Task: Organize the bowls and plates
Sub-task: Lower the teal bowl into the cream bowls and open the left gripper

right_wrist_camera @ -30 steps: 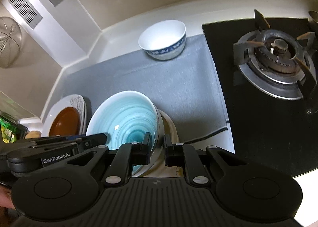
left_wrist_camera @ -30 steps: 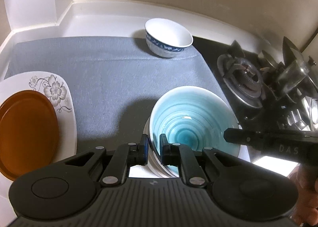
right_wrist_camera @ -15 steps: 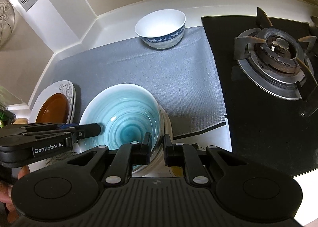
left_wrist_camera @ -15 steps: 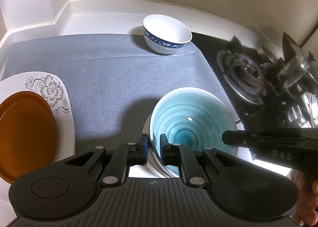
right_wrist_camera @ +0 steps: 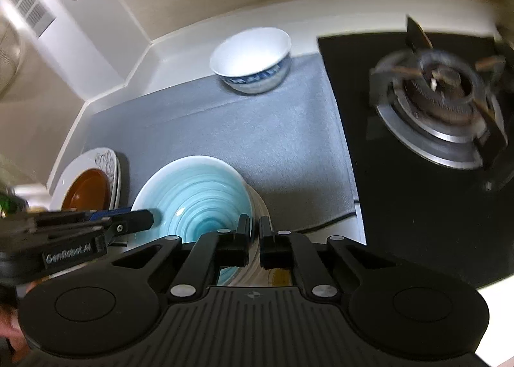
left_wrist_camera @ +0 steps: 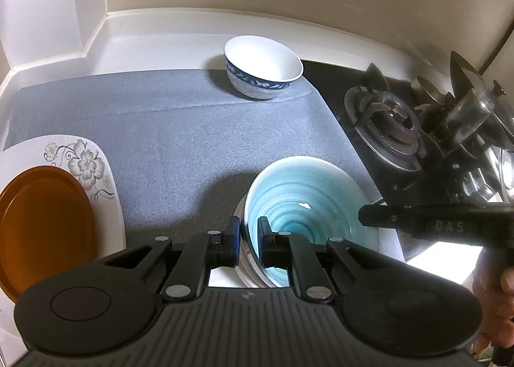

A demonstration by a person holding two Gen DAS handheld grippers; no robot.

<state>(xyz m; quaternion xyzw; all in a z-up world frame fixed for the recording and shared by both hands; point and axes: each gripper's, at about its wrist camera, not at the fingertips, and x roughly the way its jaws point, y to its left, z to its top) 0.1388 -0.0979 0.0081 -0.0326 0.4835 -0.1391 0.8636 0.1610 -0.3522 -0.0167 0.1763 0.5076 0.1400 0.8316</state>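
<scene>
Bowls and plates are spread over a grey mat (left_wrist_camera: 180, 129) on the tabletop (left_wrist_camera: 154, 36). A turquoise bowl (left_wrist_camera: 305, 203) is seen at the near edge of the mat, nested on a stack of white plates (left_wrist_camera: 241, 266). Its left rim is pinched between the narrowed fingers of the left gripper (left_wrist_camera: 248, 243): one finger is set outside the stack's edge, the other inside the bowl. The right rim of the same stack is clamped by the right gripper (right_wrist_camera: 254, 243), whose fingers are drawn close together, one inside the turquoise bowl (right_wrist_camera: 196, 196) and one outside the white plates (right_wrist_camera: 257, 206). Whether the stack is lifted clear of the mat cannot be told.

A white bowl with a blue patterned band (left_wrist_camera: 261, 66) is seen upright at the far edge of the mat, well apart from the held stack. At the left, a brown plate (left_wrist_camera: 41, 225) is stacked on a floral white plate (left_wrist_camera: 83, 161). A black gas stove (right_wrist_camera: 440, 100) is placed just to the right of the mat, with a glass jar (left_wrist_camera: 469, 110) on its far side.
</scene>
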